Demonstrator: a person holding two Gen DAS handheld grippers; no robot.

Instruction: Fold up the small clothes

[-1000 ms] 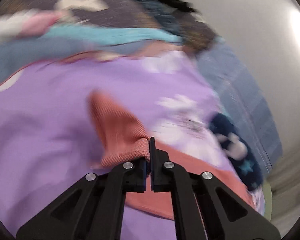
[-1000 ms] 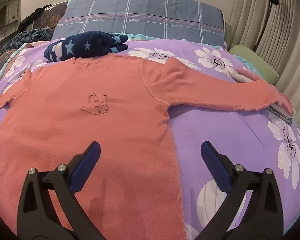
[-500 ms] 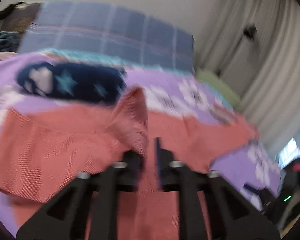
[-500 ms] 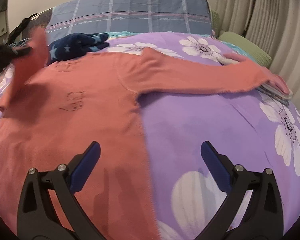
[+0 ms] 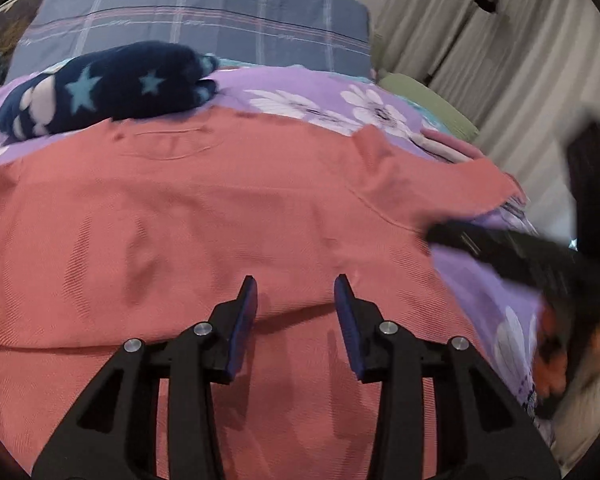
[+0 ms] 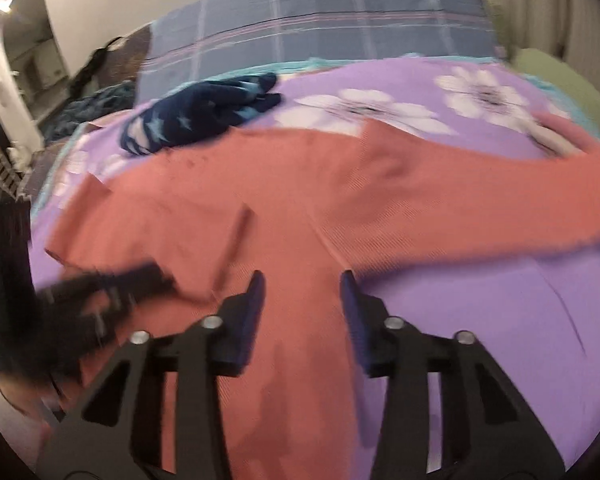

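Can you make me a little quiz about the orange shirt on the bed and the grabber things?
1. True or false: the left hand-held gripper is pinching the orange long-sleeved shirt.
2. What lies just beyond the shirt's collar? A) navy star-patterned garment B) a book C) a shoe
3. Fill in: the shirt's sleeve stretches out across the ____ flowered bedspread.

Key: 1 false, its fingers are apart and hold nothing. 2 A, the navy star-patterned garment. 3 purple.

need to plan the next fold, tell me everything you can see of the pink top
The pink top is a salmon, fine-ribbed knit with long sleeves. It lies flat on the purple floral bedspread, neckline toward a navy star garment touching its collar. One sleeve is folded across the body; the other stretches outward. Neither tongs grips it.
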